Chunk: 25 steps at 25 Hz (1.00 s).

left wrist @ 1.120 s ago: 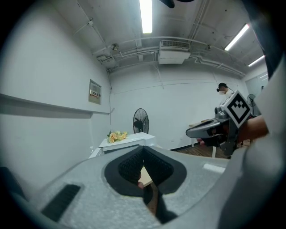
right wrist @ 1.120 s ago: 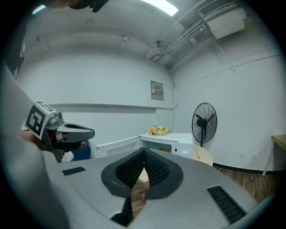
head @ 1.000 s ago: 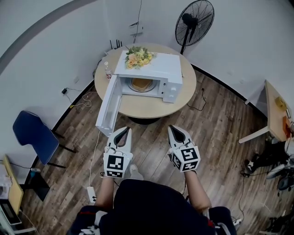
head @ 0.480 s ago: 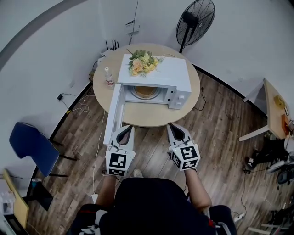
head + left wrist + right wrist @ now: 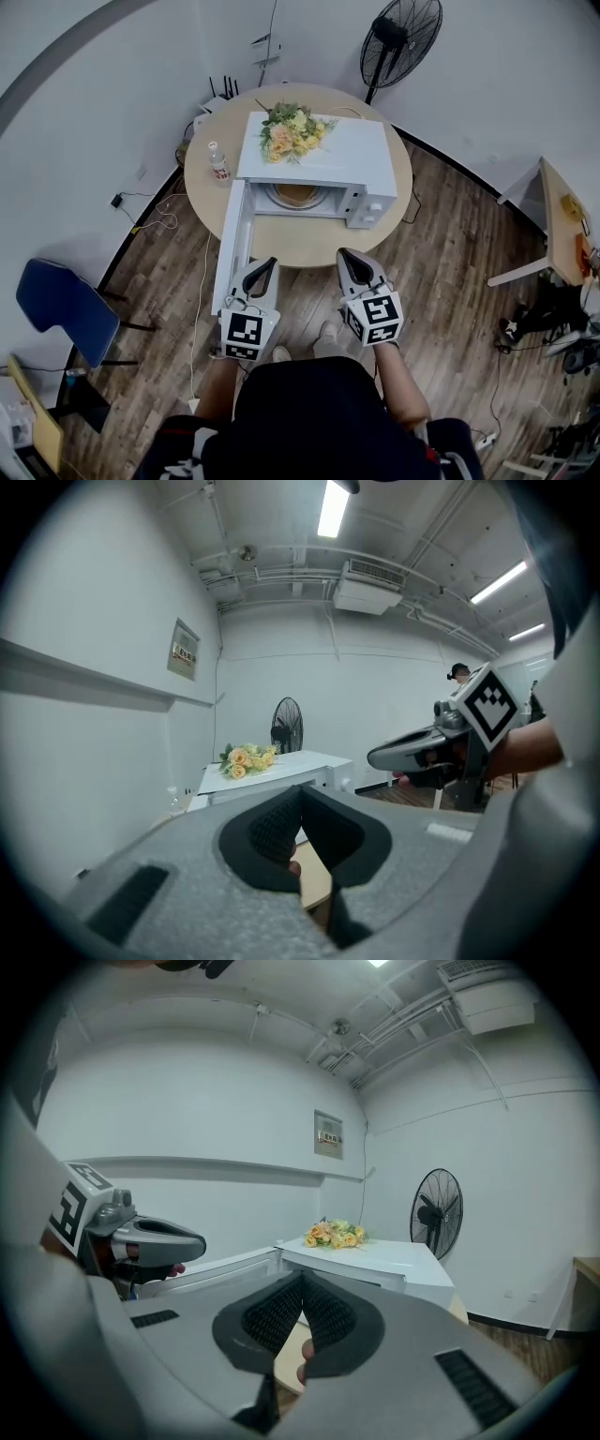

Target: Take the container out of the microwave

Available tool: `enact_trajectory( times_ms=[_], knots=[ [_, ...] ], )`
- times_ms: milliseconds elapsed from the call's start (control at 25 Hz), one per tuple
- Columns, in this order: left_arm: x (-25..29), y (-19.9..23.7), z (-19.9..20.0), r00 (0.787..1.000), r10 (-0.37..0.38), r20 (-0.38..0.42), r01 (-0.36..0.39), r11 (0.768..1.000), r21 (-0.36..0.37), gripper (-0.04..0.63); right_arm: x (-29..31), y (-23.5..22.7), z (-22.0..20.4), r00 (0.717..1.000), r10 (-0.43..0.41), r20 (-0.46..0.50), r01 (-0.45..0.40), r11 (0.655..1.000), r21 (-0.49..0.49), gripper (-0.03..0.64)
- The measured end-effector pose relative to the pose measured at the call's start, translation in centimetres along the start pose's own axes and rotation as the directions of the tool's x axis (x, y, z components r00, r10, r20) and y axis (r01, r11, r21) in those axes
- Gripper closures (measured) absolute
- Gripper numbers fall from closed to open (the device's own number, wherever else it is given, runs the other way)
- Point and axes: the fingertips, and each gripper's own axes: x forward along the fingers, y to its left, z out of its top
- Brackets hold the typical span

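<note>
Though closed and empty, the left hand-held gripper [image 5: 262, 272] and right hand-held gripper [image 5: 346, 256] faced the container [image 5: 293, 194], straight ahead inside the microwave [image 5: 328, 150]. Its door [image 5: 232, 246] flanked the left.

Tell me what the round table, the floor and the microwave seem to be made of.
The table looks like light wood or laminate: smooth matte tan, with no grain visible from here. The floor looks like wood or wood-look planks: brown, with clear board seams. The microwave has a white casing, probably painted metal: smooth and evenly bright, though plastic can't be ruled out.
</note>
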Motion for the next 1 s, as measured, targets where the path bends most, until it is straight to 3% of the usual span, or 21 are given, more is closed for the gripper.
enact_trajectory(
  times_ms=[440, 720, 1000],
  knots=[
    [6.1, 1.9, -0.2, 0.987, 0.148, -0.065, -0.15, 0.989, -0.015, 0.583, 7.4, -3.5, -0.3, 0.977, 0.21, -0.039, -0.211, 0.977, -0.015, 0.611],
    [9.1, 2.8, -0.7, 0.966, 0.237, -0.1, -0.242, 0.97, -0.037, 0.583, 11.9, -4.3, -1.1, 0.937, 0.335, -0.098, -0.341, 0.938, -0.056, 0.609],
    [9.8, 4.2, -2.0, 0.939, 0.316, -0.134, -0.327, 0.942, -0.07, 0.583, 14.5, -3.3, -3.2, 0.882, 0.42, -0.215, -0.457, 0.872, -0.175, 0.61]
  ],
)
